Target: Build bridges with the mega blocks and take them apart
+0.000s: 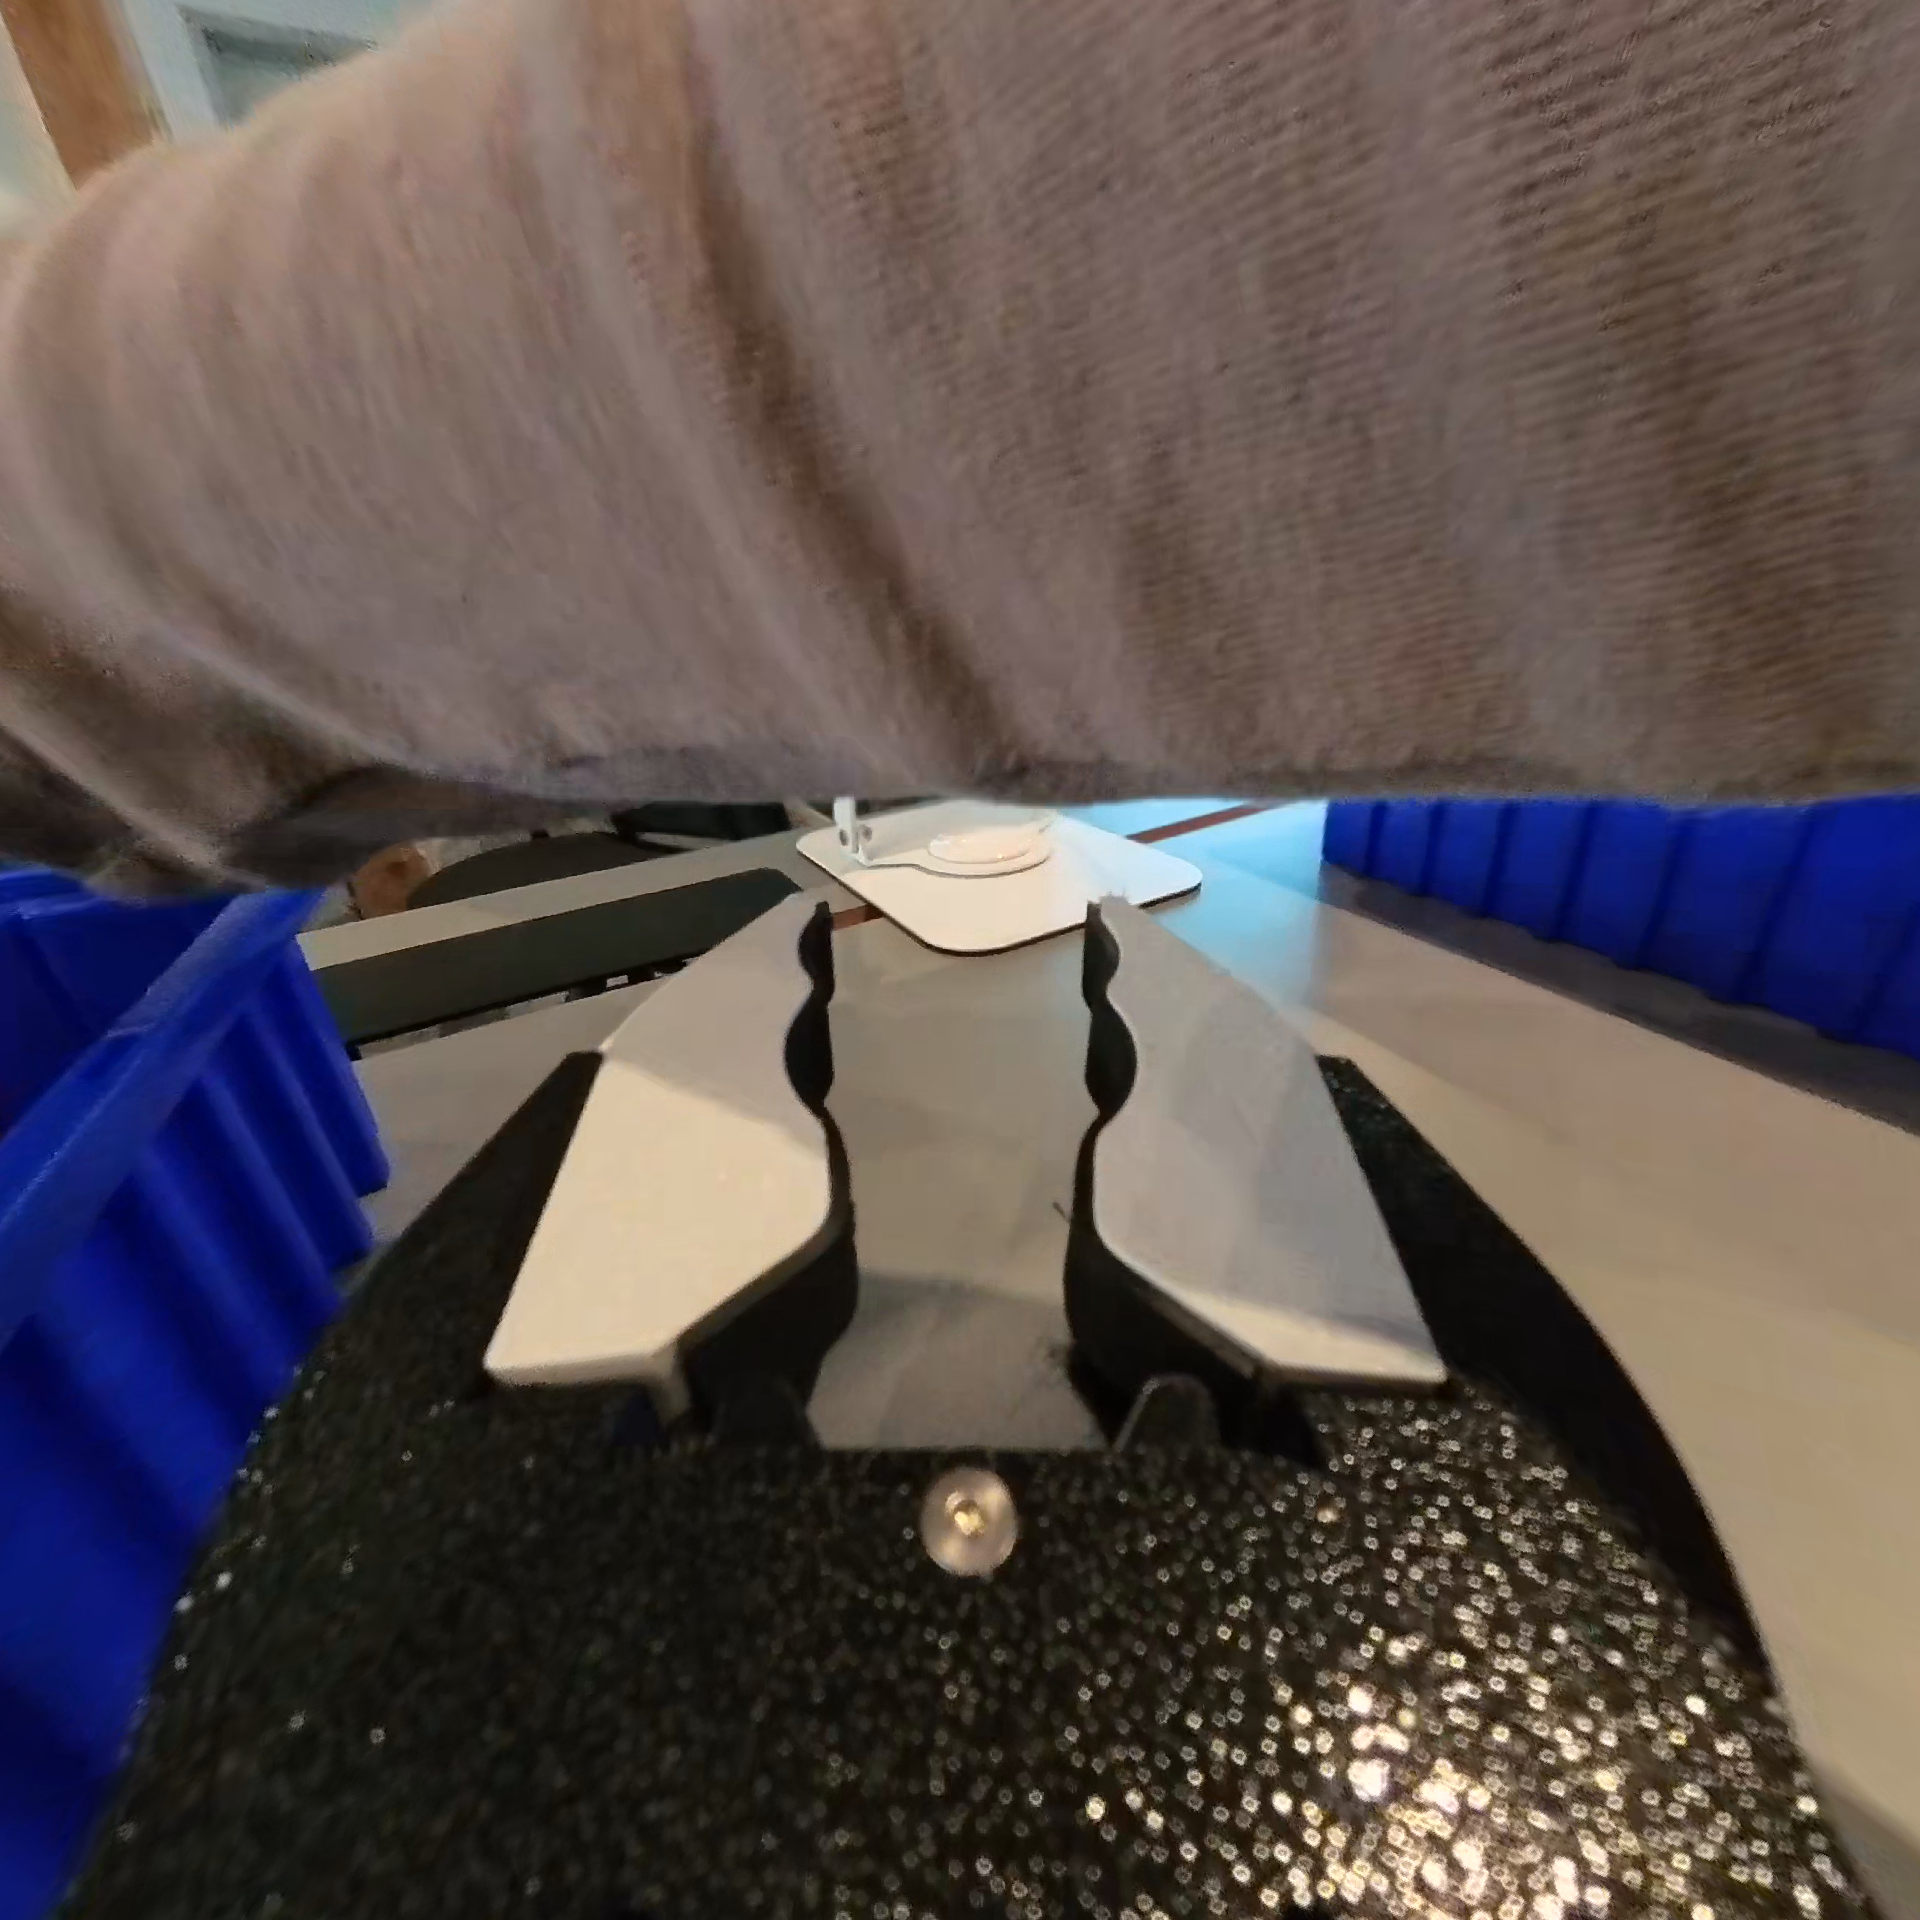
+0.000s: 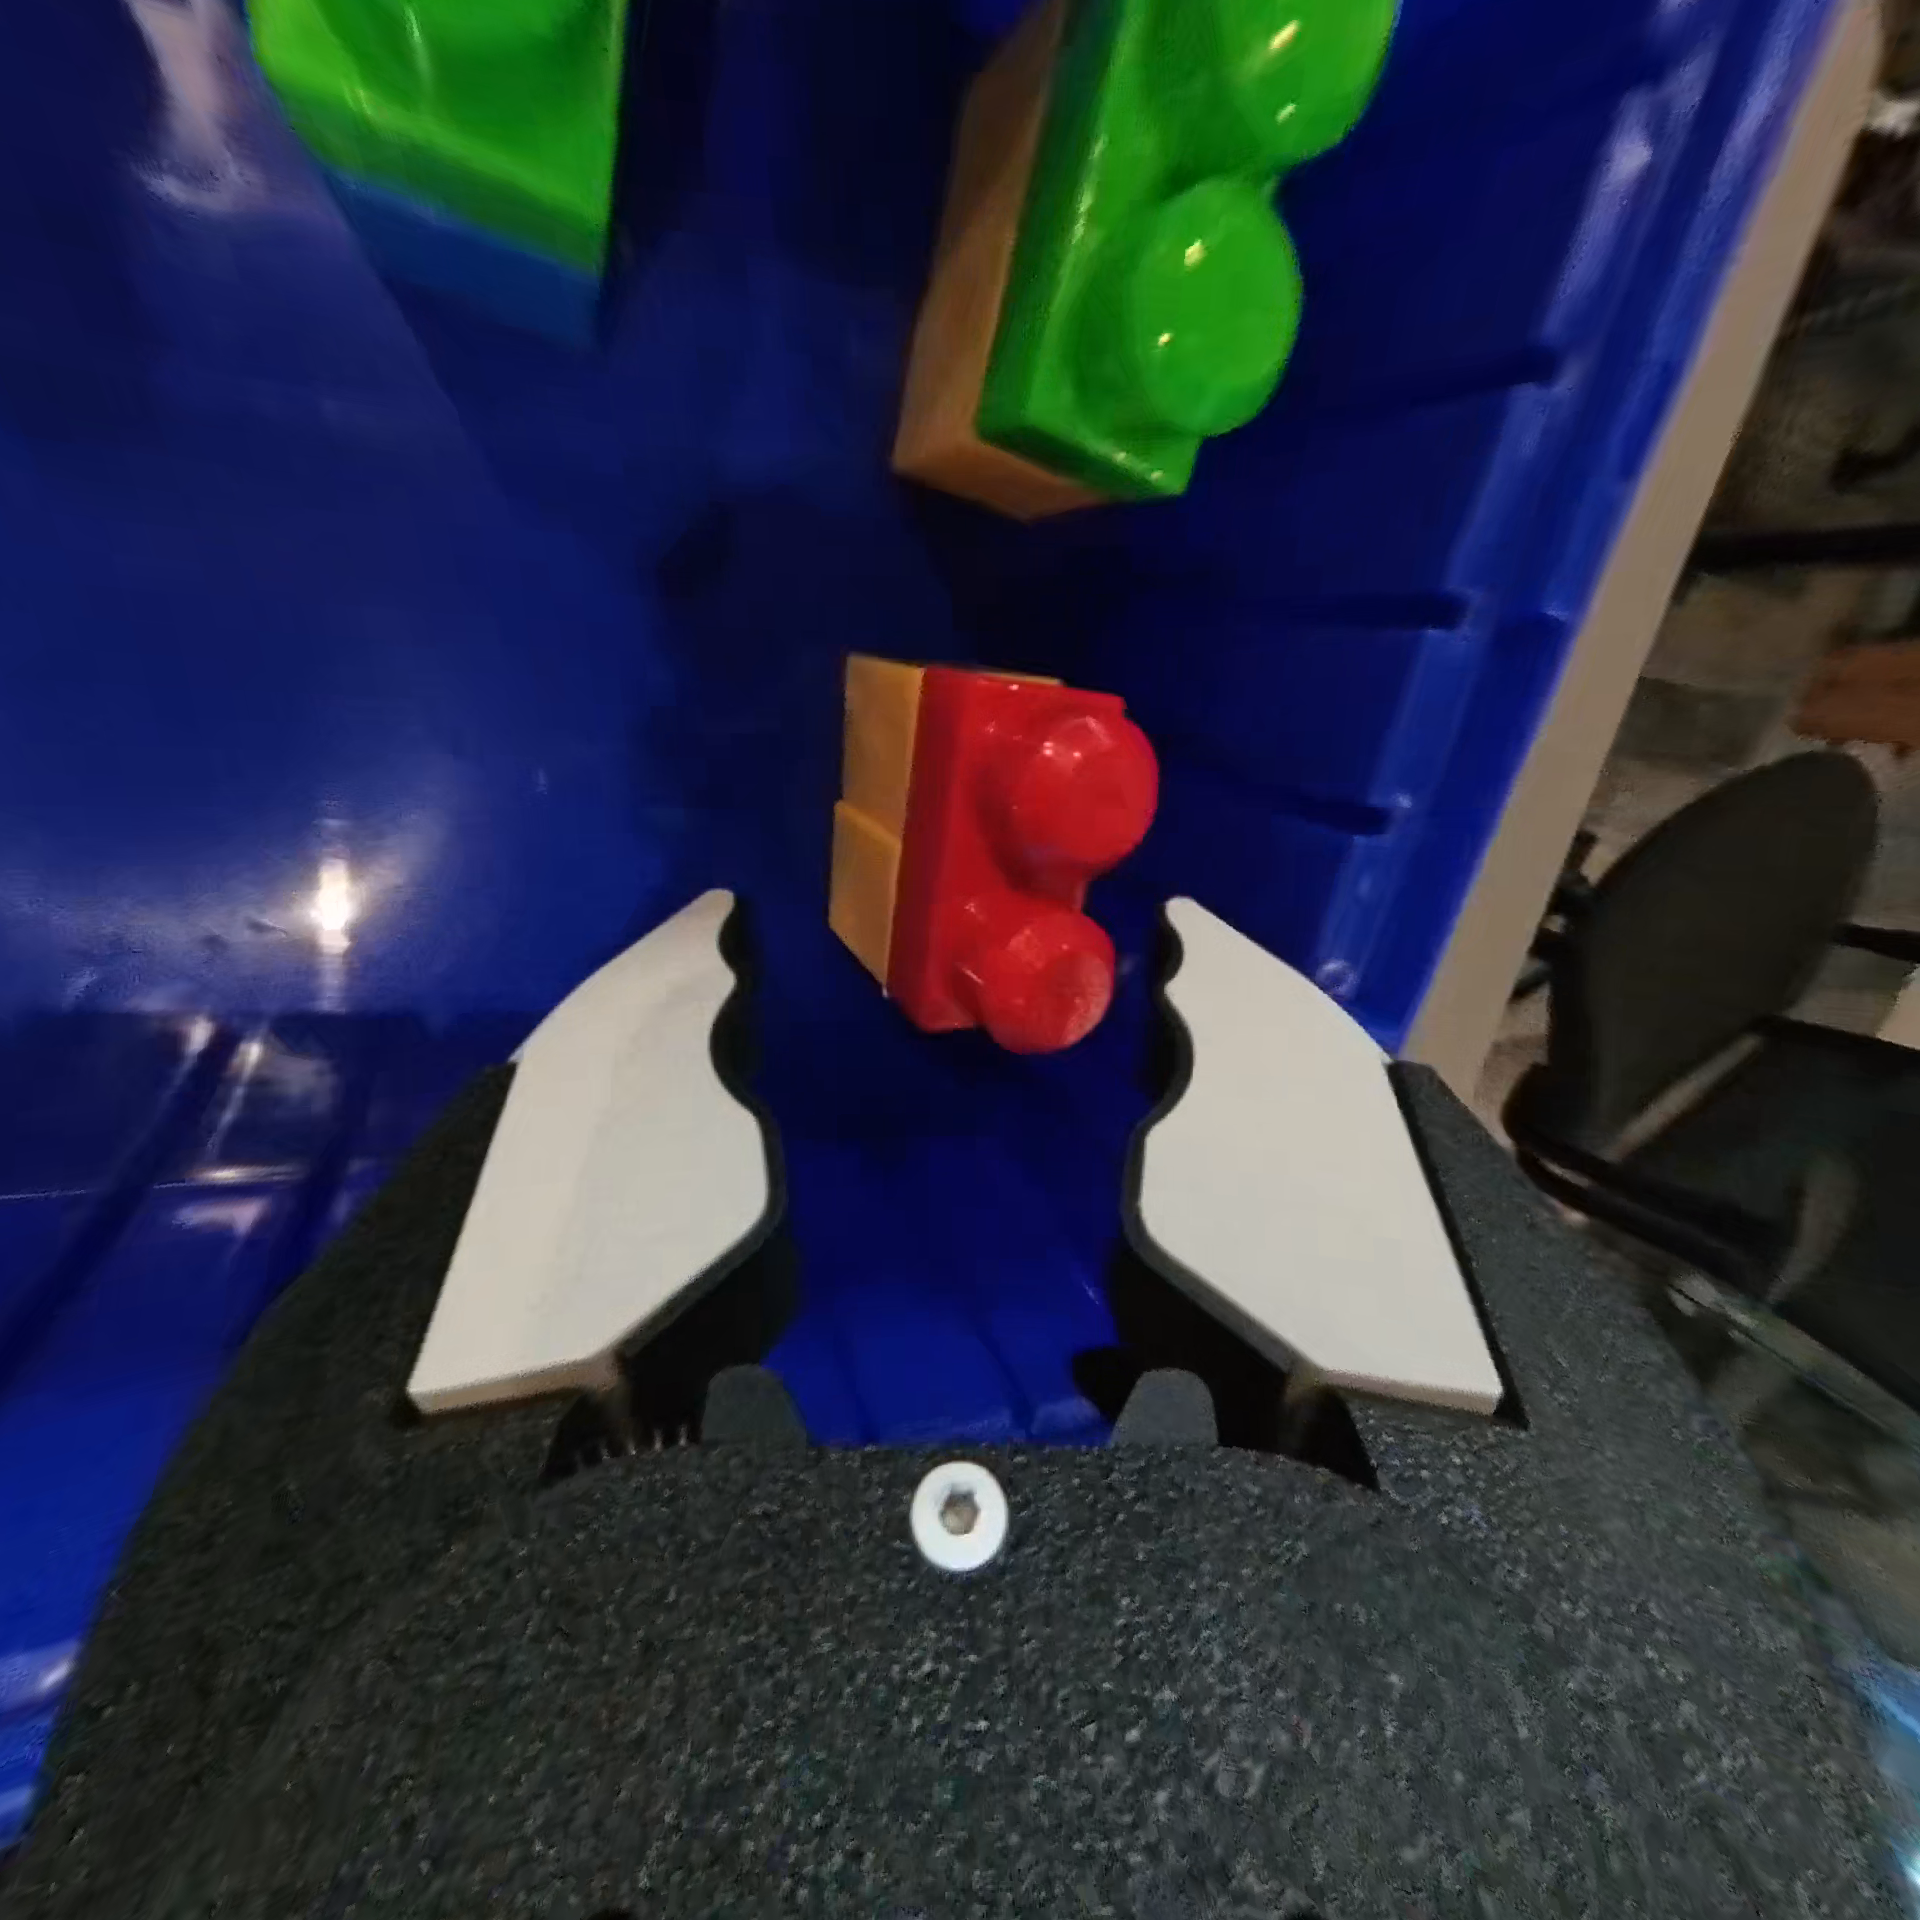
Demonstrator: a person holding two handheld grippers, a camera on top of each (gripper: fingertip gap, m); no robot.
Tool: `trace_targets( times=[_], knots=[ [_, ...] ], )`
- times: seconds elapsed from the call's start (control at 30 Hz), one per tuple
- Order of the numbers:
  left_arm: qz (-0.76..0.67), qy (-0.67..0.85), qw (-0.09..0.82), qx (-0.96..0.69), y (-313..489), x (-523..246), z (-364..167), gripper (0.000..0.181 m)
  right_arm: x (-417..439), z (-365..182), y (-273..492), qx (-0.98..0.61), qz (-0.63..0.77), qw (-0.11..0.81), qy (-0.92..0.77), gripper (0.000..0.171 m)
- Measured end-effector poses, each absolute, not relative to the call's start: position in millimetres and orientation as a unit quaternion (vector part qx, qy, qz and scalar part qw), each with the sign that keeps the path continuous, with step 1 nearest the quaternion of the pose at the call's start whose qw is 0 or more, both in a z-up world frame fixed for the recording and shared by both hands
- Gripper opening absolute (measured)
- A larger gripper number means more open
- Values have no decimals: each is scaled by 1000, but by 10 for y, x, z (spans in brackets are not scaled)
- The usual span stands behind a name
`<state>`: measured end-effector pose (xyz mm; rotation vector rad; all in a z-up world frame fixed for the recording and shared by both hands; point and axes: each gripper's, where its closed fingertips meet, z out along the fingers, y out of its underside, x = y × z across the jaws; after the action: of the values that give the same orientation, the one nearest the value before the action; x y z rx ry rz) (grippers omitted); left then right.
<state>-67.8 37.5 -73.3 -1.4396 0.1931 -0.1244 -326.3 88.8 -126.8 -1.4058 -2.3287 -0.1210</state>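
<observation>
In the right wrist view my right gripper (image 2: 951, 925) is open inside a blue bin (image 2: 312, 675). A red two-stud block (image 2: 997, 852) stuck to tan blocks (image 2: 873, 821) lies on its side just ahead of the fingertips, between their lines. Farther in lie a green block on a tan block (image 2: 1132, 260) and another green block (image 2: 457, 114). In the left wrist view my left gripper (image 1: 956, 925) is open and empty, low over a grey table (image 1: 1507, 1143). A person's beige sleeve (image 1: 935, 364) crosses above it and hides the upper view.
A blue bin wall (image 1: 156, 1143) stands close on the left of the left gripper and another (image 1: 1662, 904) at the right. A white board with a round clear piece (image 1: 997, 873) lies ahead on the table. A black chair base (image 2: 1714, 987) shows beyond the bin's right wall. To reach the green block (image 2: 457, 114) in a straight line is about 10 centimeters for my right fingers, about 30 centimeters for my left.
</observation>
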Motion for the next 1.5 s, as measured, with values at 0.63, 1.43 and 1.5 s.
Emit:
trace_targets(
  times=[0.63,1.43,1.5],
  knots=[
    [-80,68,752,-651,362,-734,-704,45,-1905,-79,821,-556,184,493,-643,38],
    [-276,180,766,-552,142,-414,-466,80,-50,-744,222,-508,453,562,-470,36],
    [-300,195,754,-551,102,-347,-480,77,-29,-695,142,-486,488,547,-476,36]
  ],
)
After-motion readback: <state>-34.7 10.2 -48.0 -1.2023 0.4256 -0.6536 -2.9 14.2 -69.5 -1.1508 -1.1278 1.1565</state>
